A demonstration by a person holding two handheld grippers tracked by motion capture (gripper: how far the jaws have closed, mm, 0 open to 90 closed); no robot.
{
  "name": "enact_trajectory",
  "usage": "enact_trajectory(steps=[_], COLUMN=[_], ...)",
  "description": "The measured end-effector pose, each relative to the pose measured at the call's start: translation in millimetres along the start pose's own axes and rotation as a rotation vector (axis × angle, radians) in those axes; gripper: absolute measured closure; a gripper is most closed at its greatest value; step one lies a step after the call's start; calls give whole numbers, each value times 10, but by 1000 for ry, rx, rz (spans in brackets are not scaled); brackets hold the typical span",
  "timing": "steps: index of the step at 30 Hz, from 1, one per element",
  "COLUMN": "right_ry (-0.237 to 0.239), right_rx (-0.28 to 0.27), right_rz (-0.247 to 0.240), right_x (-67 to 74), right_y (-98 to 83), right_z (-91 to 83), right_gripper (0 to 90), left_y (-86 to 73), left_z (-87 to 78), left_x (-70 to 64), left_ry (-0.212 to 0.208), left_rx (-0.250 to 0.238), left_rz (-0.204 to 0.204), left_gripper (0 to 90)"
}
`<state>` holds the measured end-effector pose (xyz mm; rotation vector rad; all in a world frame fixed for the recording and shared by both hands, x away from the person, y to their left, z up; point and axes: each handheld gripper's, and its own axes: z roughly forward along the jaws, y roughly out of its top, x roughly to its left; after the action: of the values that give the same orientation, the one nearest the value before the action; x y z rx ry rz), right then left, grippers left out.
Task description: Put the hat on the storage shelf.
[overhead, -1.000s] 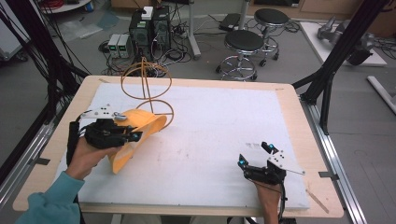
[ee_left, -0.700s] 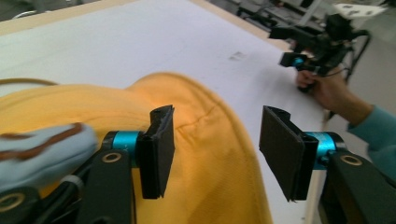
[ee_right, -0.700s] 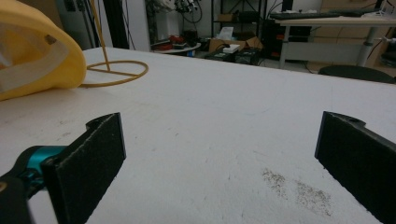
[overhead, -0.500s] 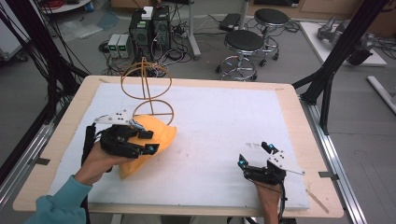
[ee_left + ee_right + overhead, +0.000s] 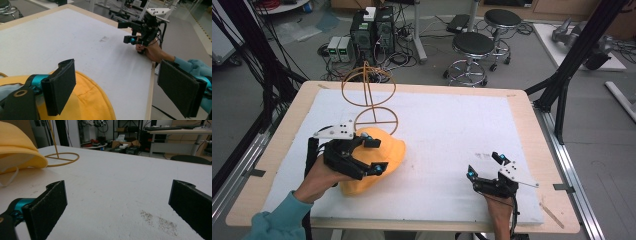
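Observation:
A yellow hat point(image 5: 393, 148) lies on the white table cover beside the base ring of a wire hat stand point(image 5: 368, 92). My left gripper point(image 5: 376, 155) hovers over the hat, open. Its jaws have just been opening, and no pad presses the hat. In the left gripper view the hat point(image 5: 87, 100) lies under the left jaw, while the gap of my left gripper point(image 5: 120, 90) holds nothing. My right gripper point(image 5: 483, 165) rests open near the front right of the table. In the right gripper view, the right gripper point(image 5: 117, 207) has bare cover between its jaws, with the hat point(image 5: 17, 147) far left.
The white cover point(image 5: 452, 130) lies bare between the two grippers. The stand's base ring point(image 5: 62, 157) sits behind the hat. Round stools point(image 5: 473, 47) and computer boxes point(image 5: 372, 25) stand on the floor beyond the far edge. Black frame posts point(image 5: 562, 80) rise at both sides.
The left hand moved right with the hat, which went from a tilted, held pose to lying on the cover. The left jaws opened and let it go. The right gripper stayed put.

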<state>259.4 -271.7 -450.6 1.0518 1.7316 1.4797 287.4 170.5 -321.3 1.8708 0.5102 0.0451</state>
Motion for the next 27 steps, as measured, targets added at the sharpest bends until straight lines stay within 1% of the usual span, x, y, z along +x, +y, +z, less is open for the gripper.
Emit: enact_trajectory(steps=[2, 3, 5, 7, 10, 13, 15, 18, 20, 23, 25, 27], right_ry=[0, 0, 0, 2, 0, 2, 1, 1, 3, 2, 1, 1], right_rx=[0, 0, 0, 0, -1, -1, 0, 0, 0, 0, 0, 0], right_rz=[-3, -2, -1, 0, -1, 5, 0, 1, 4, -1, 0, -1], right_x=[0, -1, -2, -1, -1, 2, -2, -2, -1, -2, 3, 2], right_y=[0, 0, 0, 1, 0, 1, 0, 0, 1, 0, 1, 0], right_z=[0, 0, 0, -1, 0, -1, -1, 0, -2, -1, -1, 0], right_gripper=[6, 6, 6, 6, 6, 6, 6, 6, 6, 6, 6, 6], left_y=[23, 43, 76, 115, 133, 119, 104, 87, 73, 43, 14, -25], left_z=[-16, -27, -44, -64, -81, -98, -114, -135, -158, -200, -250, -307], left_x=[-9, -19, -35, -40, -46, -43, -35, -27, -22, -20, -11, 2], left_ry=[5, 9, 24, 36, 57, 84, 103, 115, 126, 122, 144, 162], left_rx=[-4, -9, -8, 3, 23, 36, 41, 38, 41, 40, 49, 47], left_rz=[-9, -1, -2, 5, 12, 21, 27, 18, 23, 24, 36, 34], left_gripper=[141, 140, 137, 137, 137, 137, 137, 137, 137, 137, 137, 136])
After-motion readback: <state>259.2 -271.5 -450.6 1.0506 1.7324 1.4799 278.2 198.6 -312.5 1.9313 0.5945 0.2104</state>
